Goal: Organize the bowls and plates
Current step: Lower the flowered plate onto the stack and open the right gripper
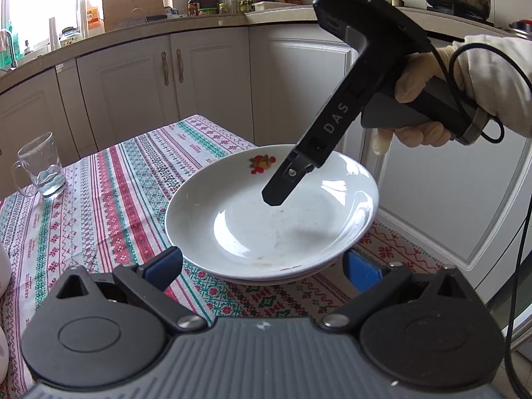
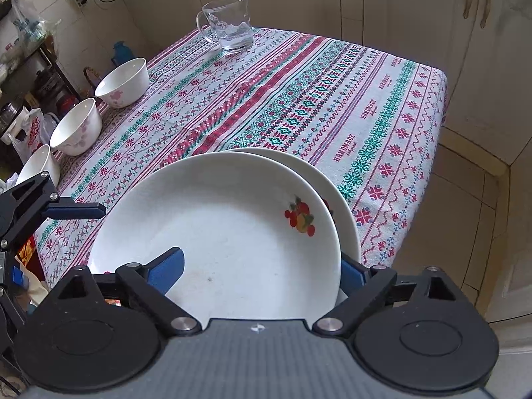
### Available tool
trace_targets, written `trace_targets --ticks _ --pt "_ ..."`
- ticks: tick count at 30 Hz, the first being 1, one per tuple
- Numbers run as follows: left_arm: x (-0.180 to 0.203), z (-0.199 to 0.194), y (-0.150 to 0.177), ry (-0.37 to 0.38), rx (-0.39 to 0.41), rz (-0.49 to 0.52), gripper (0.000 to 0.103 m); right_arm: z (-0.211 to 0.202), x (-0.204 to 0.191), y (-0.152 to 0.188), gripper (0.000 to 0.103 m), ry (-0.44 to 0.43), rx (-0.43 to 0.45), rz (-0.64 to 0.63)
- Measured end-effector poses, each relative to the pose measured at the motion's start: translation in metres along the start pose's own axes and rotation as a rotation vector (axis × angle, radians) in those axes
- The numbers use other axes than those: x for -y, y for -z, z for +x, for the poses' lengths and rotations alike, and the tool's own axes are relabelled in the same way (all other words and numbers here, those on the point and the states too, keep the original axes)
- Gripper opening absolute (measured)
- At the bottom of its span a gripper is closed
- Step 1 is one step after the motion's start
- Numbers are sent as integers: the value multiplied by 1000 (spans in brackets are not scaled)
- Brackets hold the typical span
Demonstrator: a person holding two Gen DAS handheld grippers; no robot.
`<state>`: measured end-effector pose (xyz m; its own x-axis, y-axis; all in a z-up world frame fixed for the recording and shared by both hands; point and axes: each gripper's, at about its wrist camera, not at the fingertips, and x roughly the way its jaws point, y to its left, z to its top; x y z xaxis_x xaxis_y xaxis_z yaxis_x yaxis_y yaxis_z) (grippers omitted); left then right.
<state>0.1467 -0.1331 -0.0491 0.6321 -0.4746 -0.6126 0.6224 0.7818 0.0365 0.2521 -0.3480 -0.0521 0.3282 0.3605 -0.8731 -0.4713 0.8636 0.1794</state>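
Two white plates are stacked on the patterned tablecloth point(image 2: 365, 99). The top plate point(image 1: 266, 226) point(image 2: 226, 226) has a fruit decal on its rim, and the lower plate point(image 2: 335, 183) peeks out beneath. My right gripper point(image 1: 274, 196) point(image 2: 259, 274) is open, tilted down over the top plate. One pad hangs over the plate's inside and the other just outside its rim, neither pressing. My left gripper point(image 1: 264, 266) is open wide at the stack's near edge, holding nothing. Three white flowered bowls point(image 2: 123, 81) point(image 2: 76, 126) point(image 2: 36, 166) line the table's left edge.
A glass mug point(image 1: 41, 166) point(image 2: 229, 23) stands on the far part of the cloth. White kitchen cabinets point(image 1: 206, 76) surround the table, with bottles and a pot on the counter. A gloved hand point(image 1: 429, 99) holds the right gripper's handle, its cable hanging down.
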Motion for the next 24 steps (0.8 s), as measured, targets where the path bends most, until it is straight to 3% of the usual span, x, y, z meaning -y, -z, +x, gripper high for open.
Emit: trace_targets --ticks 24 --pt "-10 7 -2 2 0 -23 102 -13 -6 8 103 90 -27 -21"
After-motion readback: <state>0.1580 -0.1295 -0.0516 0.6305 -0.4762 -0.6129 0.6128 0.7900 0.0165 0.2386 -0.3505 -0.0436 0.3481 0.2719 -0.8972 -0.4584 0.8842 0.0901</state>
